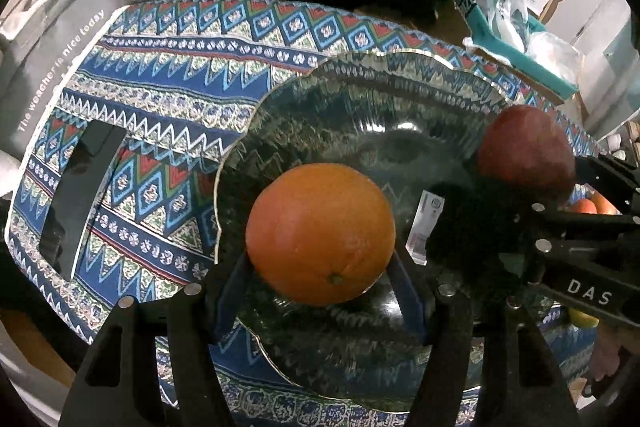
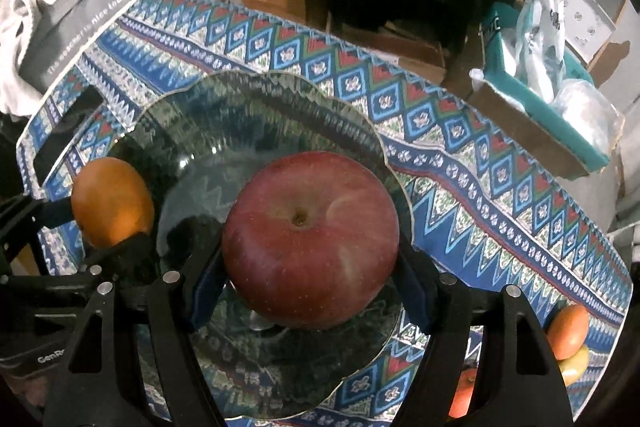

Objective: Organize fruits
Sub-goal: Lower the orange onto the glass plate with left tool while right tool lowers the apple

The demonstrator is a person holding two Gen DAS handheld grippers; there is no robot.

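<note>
An orange [image 1: 321,233] sits between the blue pads of my left gripper [image 1: 320,287], which is shut on it above a clear scalloped glass plate [image 1: 360,99]. In the right wrist view a big red apple [image 2: 310,241] is clamped in my right gripper [image 2: 310,291] over the same plate [image 2: 256,107]. Each view shows the other fruit: the apple [image 1: 526,149] to the right, the orange [image 2: 112,203] to the left. Both fruits hang just above the plate; whether they touch it I cannot tell.
The table wears a blue patterned cloth [image 1: 168,87]. A black phone [image 1: 80,195] lies at its left end, beside a grey bag [image 1: 44,59]. Several loose fruits [image 2: 568,333] lie at the right. A teal box with plastic bags [image 2: 552,99] stands behind the table.
</note>
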